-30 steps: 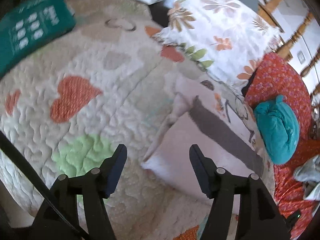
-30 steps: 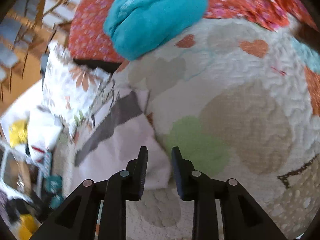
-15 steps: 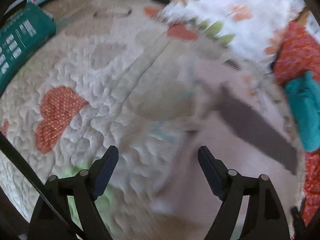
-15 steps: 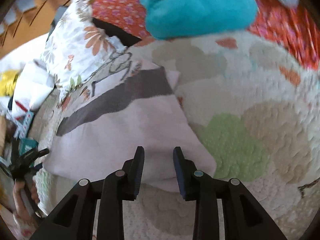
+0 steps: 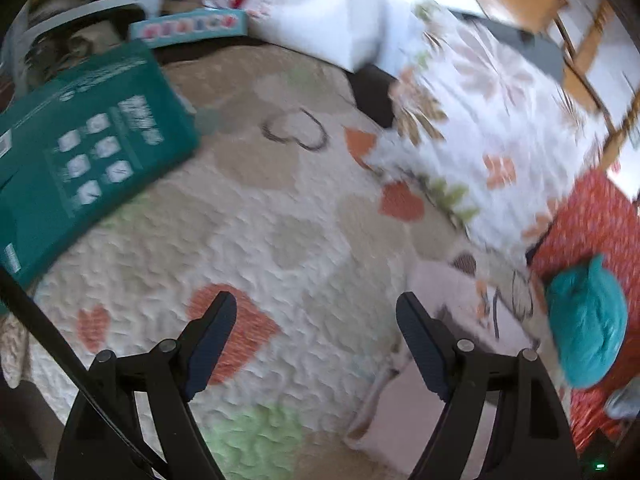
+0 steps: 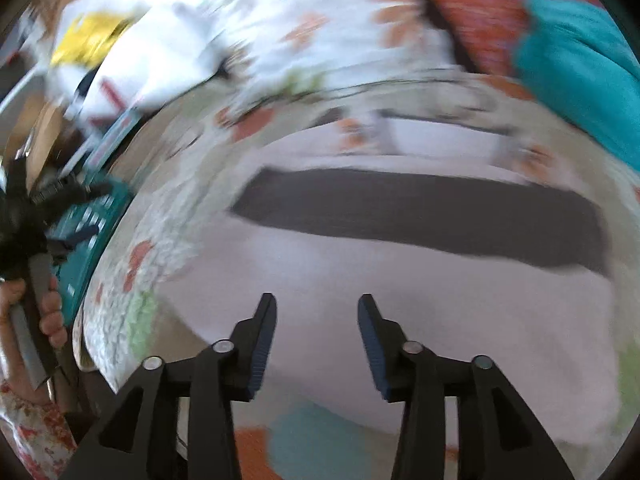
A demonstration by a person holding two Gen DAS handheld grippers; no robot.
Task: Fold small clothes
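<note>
Pale pink shirt (image 6: 400, 304) with a dark band lies flat mid-frame on the quilt (image 5: 304, 240), both tongs, left (image 5: 316, 338) and right (image 6: 317, 334), spread empty; likely between folds, next pinching an edge.

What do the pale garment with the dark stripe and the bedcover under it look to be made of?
Garment: thin, soft knit, probably cotton jersey; matte, lying limp and flat, though motion blur hides the weave. Bedcover: quilted padded fabric, likely cotton; its puckered stitching shows between printed hearts, matte.
</note>
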